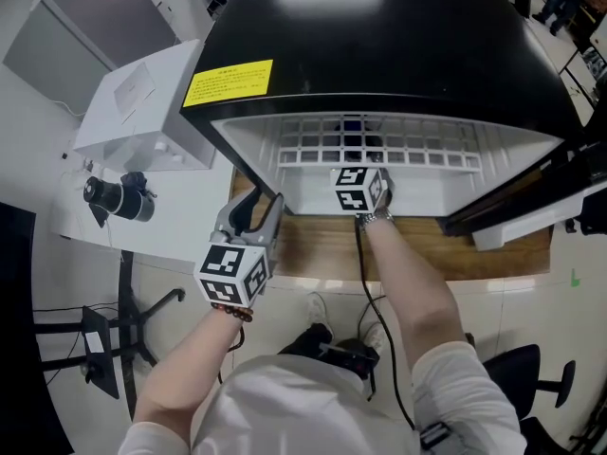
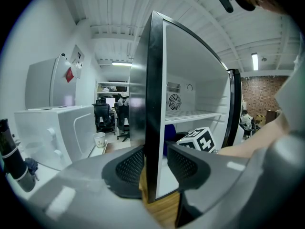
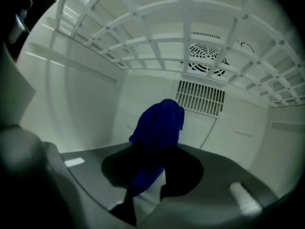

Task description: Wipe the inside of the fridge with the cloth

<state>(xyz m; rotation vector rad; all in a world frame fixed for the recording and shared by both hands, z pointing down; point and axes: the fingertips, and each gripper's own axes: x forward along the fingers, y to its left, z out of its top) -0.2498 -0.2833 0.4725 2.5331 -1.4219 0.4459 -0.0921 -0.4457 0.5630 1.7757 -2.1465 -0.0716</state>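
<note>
Inside the fridge (image 1: 379, 45), below the shelf (image 3: 157, 27), the cloth (image 3: 159, 128) (a blue wad) sits between the 2 jaws of the right gripper (image 3: 153, 159), which are clenched on its lower end. Its free end stands up ahead of the jaws, toward the back wall (image 3: 143, 99) and left of the vent (image 3: 201, 98); whether it touches that wall I cannot tell. The left gripper (image 2: 156, 162) is outside, clamped on the front edge of the side wall (image 2: 155, 70), 1 jaw on the black outer face and 1 on the white inner face, apparently steadying the fridge on the table (image 1: 417, 249). The door (image 1: 517, 207) stands open at the right.

I judge the wipe to be under way, not finished: the cloth is in hand and deep in the lower compartment, so fetching and reaching are done. No surface shows streaks, wet marks or dirt, so what has been covered cannot be read. Likely left: the floor (image 1: 417, 202), the shelf — and taking the cloth out.
</note>
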